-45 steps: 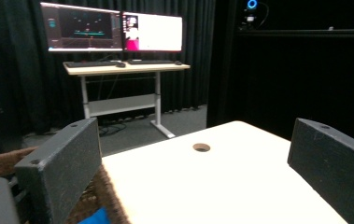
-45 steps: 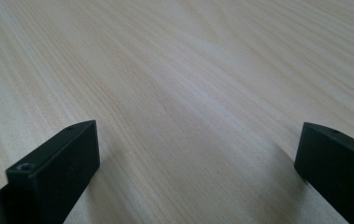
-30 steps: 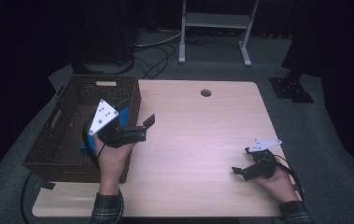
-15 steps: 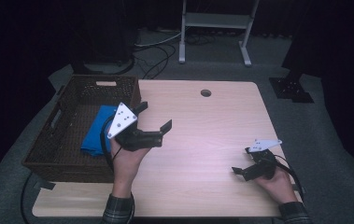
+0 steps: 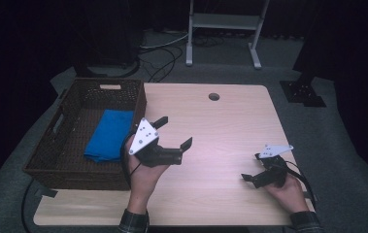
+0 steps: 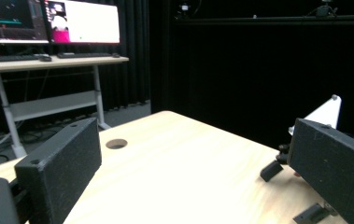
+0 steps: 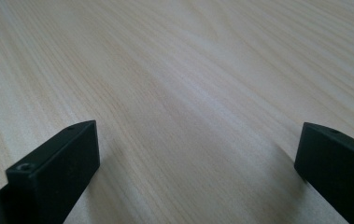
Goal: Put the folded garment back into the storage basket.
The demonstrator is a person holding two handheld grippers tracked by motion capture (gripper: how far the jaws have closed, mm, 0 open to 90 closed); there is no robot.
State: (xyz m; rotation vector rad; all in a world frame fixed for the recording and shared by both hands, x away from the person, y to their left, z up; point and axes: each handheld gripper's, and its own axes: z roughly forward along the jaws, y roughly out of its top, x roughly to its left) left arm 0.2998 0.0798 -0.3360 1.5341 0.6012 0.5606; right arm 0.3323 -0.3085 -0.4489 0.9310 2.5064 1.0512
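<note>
- Dark room around a pale wooden table; desk with lit monitors visible far off in the left gripper view. Cables lie on the floor beyond the table.
- Woven brown basket sits at the table's left edge, partly overhanging it. Folded blue cloth lies flat inside, toward the basket's right wall.
- Left gripper hovers above the table just right of the basket, jaws spread wide, nothing between them. Left gripper view looks across the bare tabletop toward the right gripper.
- Right gripper rests low near the table's right front, jaws apart, nothing held; right gripper view shows bare wood grain between the jaws.
- Judgement: the cloth looks placed, so remaining risk is mostly in the handling near the basket.
- Risk 1: basket overhangs the edge. A knock from the left hand or its trailing cable could push it further off or tip it.
- Risk 2: open jaw tips could snag the woven rim if the left gripper swings back low, dragging the basket.
- Risk 3: cloth is soft and loosely folded; any re-grip would likely catch one layer only and unfold it.
- Risk 4: right gripper sits close to the surface; a forward slide could scrape the jaw on the wood.
</note>
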